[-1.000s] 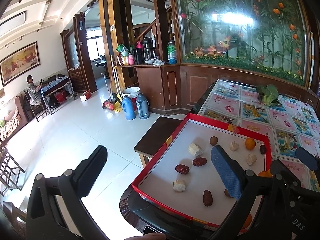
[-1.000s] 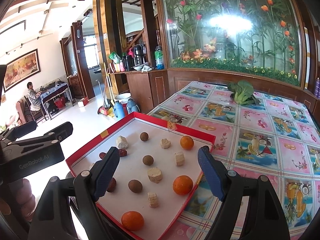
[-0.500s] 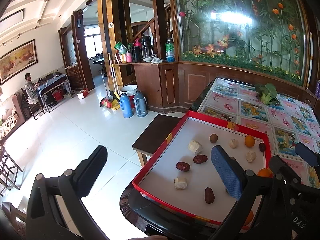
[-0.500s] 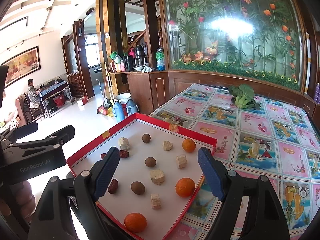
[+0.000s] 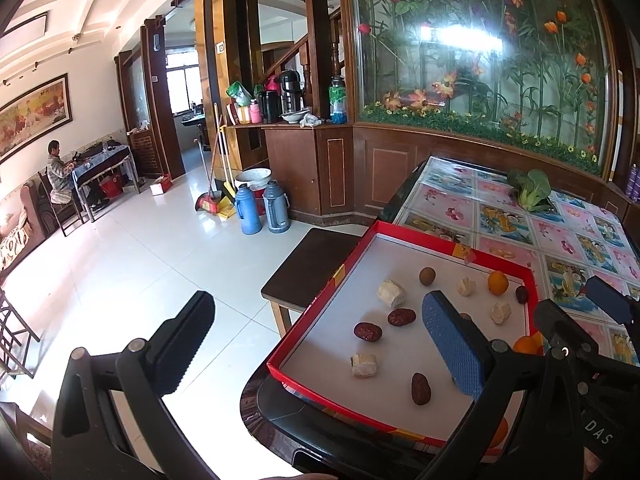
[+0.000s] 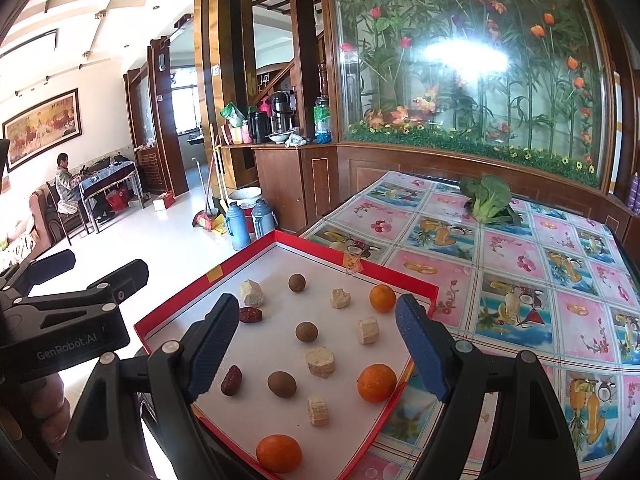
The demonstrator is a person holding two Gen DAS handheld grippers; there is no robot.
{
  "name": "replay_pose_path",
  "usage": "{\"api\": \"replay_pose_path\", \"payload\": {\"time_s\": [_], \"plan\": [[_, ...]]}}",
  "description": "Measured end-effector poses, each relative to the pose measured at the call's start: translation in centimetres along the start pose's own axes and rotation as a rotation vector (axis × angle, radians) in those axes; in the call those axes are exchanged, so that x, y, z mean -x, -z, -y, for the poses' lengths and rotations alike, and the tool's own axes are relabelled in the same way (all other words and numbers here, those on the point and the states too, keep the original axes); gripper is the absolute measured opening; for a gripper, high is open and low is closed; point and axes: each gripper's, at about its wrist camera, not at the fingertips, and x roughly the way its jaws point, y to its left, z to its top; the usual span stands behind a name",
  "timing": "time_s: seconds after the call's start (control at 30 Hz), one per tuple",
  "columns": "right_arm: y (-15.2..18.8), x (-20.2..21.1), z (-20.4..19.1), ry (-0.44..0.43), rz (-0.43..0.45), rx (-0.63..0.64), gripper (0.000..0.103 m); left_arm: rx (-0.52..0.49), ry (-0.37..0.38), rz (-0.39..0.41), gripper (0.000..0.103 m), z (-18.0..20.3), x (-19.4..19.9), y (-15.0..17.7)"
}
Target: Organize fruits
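Note:
A red-rimmed tray (image 6: 392,274) with a white floor holds scattered fruit: three oranges (image 6: 377,383), brown round longans (image 6: 307,331), dark red dates (image 6: 231,380) and several pale chunks (image 6: 320,362). My right gripper (image 6: 316,354) hovers open over the tray's near half, with nothing between its blue pads. My left gripper (image 5: 318,344) is open too. It straddles the tray's left rim (image 5: 308,326), one finger over the floor and one over the dates (image 5: 367,331). Each gripper shows at the edge of the other's view.
The tray lies on a table corner with a fruit-patterned cloth (image 6: 520,280). A leafy green vegetable (image 6: 486,200) lies at the far side. A dark stool (image 5: 308,264) stands beside the table. Thermos flasks (image 5: 248,212) stand on the tiled floor, and a person (image 5: 56,168) sits far left.
The tray has slid slightly lower in the right wrist view. Both grippers keep the same wide opening, and no fruit has moved.

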Motion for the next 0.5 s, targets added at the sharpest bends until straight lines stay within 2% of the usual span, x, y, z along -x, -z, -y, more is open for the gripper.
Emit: {"api": "replay_pose_path", "payload": {"time_s": [0.5], "plan": [[-0.32, 0.10, -0.11, -0.016, 0.010, 0.004, 0.080, -0.001, -0.011, -0.001, 0.103, 0.31, -0.16, -0.15]]}}
